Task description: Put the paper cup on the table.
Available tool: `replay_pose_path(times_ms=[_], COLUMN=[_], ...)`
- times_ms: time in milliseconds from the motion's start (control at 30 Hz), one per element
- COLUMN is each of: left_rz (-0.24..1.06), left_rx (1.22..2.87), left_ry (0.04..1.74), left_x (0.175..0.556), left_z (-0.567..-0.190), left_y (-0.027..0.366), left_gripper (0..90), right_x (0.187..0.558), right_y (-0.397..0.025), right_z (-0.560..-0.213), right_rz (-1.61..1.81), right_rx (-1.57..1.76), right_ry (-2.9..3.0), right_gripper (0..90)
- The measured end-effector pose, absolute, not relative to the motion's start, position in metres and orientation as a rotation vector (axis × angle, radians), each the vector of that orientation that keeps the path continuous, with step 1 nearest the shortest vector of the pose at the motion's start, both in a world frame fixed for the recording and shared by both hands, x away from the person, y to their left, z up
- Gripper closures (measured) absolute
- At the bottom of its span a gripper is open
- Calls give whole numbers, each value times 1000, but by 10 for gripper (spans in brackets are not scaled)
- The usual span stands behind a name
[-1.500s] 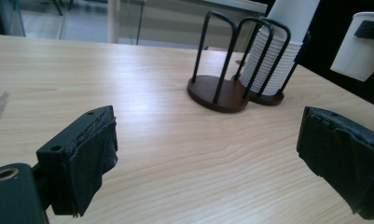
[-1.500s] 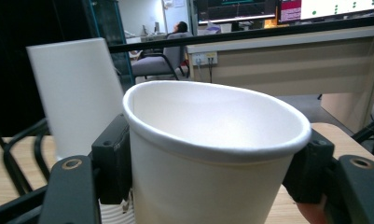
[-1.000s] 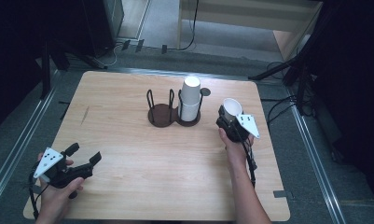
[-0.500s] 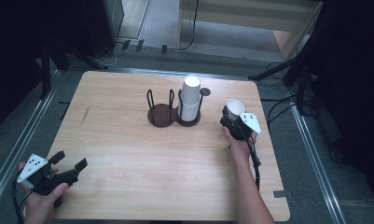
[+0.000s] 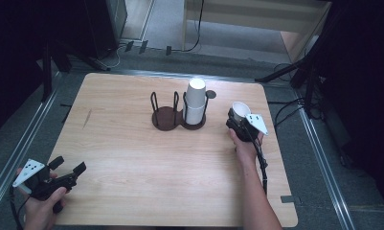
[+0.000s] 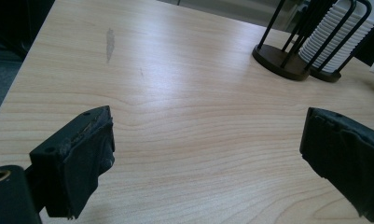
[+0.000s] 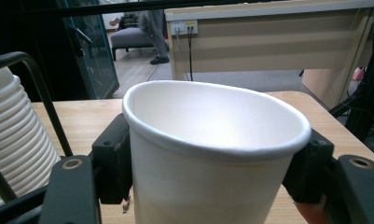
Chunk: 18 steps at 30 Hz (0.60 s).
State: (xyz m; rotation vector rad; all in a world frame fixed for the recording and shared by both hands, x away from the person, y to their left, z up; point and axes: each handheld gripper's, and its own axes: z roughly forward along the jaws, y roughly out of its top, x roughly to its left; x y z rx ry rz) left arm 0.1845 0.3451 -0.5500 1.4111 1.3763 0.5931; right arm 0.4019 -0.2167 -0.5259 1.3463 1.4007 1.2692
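My right gripper (image 5: 239, 119) is shut on a white paper cup (image 5: 240, 109), held upright just right of the rack. Up close, the cup (image 7: 212, 154) sits squeezed between both jaws of my right gripper (image 7: 212, 161), its rim slightly oval. A dark wire cup rack (image 5: 166, 115) stands at the table's middle back. Its right slot holds a stack of white cups (image 5: 196, 101) and its left slot is empty. My left gripper (image 5: 67, 164) is open at the near left corner, holding nothing. In its own view, my left gripper (image 6: 212, 154) has its jaws wide apart over bare wood.
The wooden table (image 5: 132, 158) has a dark scuff (image 6: 109, 43) on its left part. The rack (image 6: 287, 60) and the cup stack (image 6: 336, 42) lie far ahead of the left gripper. The cup stack (image 7: 12, 149) stands close to the held cup's left.
My left gripper has drawn back left toward the table's near left corner, still open. The right gripper with the cup has barely shifted.
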Motion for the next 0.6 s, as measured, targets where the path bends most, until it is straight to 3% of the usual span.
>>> replay_pose_path(times_ms=[600], left_rz=[607], left_rx=[1444], left_ry=[1364], left_x=[185], left_z=[-550], left_y=[342], left_gripper=[37], right_x=[413], right_y=[-214], right_z=[-533], right_rz=[1206], right_rx=[1395], right_ry=[1472], right_gripper=[307])
